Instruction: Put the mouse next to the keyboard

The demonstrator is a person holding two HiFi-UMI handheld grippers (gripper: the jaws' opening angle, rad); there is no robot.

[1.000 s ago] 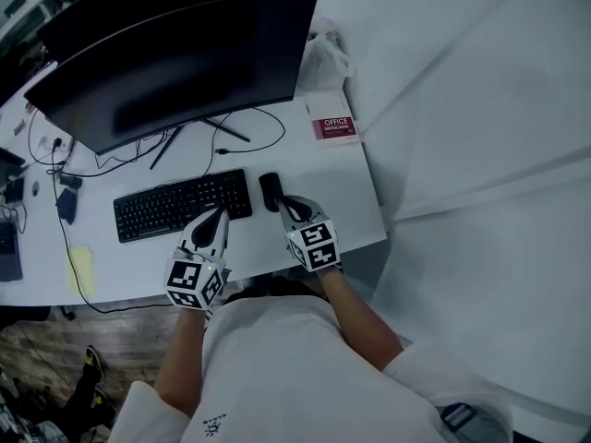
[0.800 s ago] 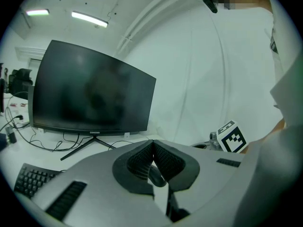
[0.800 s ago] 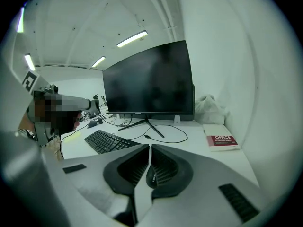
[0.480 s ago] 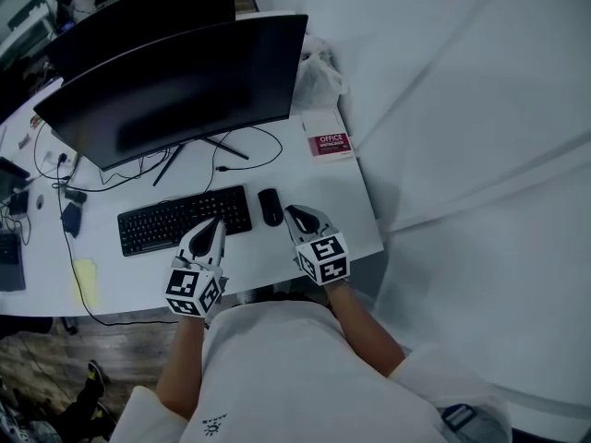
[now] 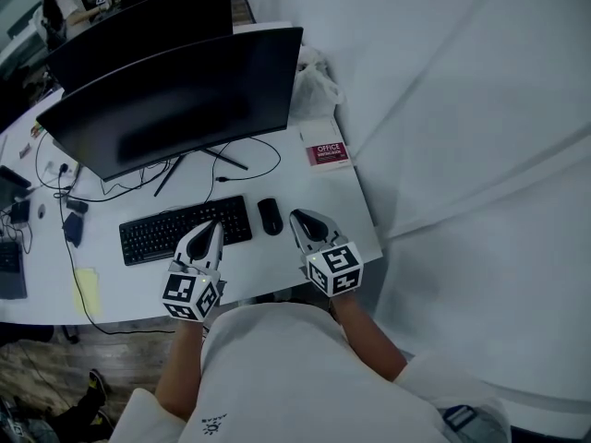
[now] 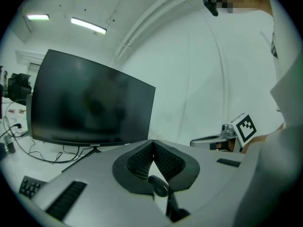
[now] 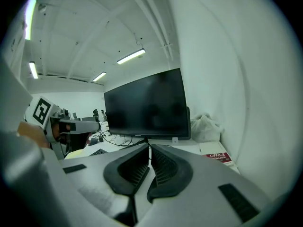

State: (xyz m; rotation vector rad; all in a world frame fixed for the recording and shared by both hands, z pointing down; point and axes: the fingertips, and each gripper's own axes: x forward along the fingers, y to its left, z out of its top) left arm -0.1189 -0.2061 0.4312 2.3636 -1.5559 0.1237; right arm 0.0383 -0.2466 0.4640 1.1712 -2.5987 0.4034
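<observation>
One second later, right tool [image 5: 296,216] stands clear of mouse [image 5: 270,216].

The word "OFFICE" stands in white on the red panel of a booklet [image 5: 328,153] lying on the bench [image 5: 263,258]. The monitor [image 6: 90,103] bears a small brand mark on its lower edge, too small to read.

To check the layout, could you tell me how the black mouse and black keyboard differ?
The black keyboard is long, flat and rectangular; the black mouse is small, rounded and oval. The keyboard runs crosswise in front of the monitor; the mouse lies lengthwise just off its right end. Both are dark and rest on the white desk.
</observation>
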